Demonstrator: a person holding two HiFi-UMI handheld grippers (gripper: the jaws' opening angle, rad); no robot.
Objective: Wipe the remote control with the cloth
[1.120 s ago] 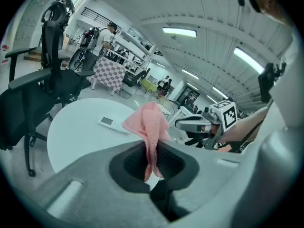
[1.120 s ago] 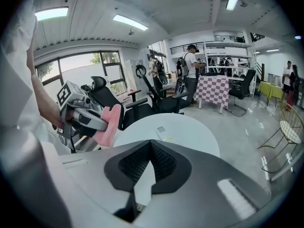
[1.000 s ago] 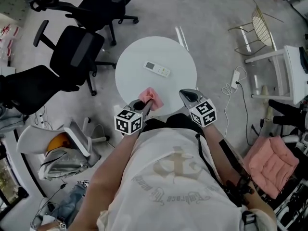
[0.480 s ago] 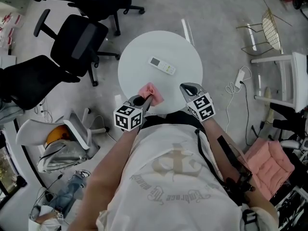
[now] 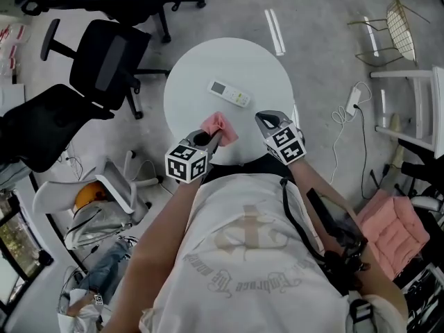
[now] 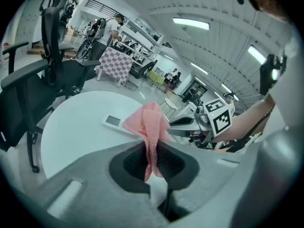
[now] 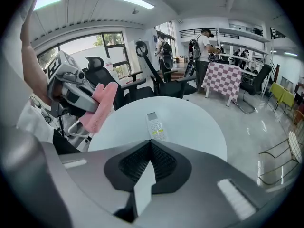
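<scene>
We find the task at its approach stage; wiping has not begun. The left gripper has its fingers closed tight on a pink cloth, which stands bunched above the fingertips with a short tail hanging below the pads. The right gripper has its fingers fully together and holds nothing. Both hang over the near edge of the bench, side by side and apart.

The remote control lies flat near the middle of the bench, buttons up, its display end away from the right gripper. It is well apart from both grippers and the cloth is not touching it.

In our judgement, the next move calls for carrying the cloth forward and down onto the remote. The remote is light and the top looks slick, so it may slide unless the right gripper steadies it.

The bench is a round white top, bare but for the remote. Black office chairs stand to the person's left on a glossy grey floor. A pink cushion lies at the right.
</scene>
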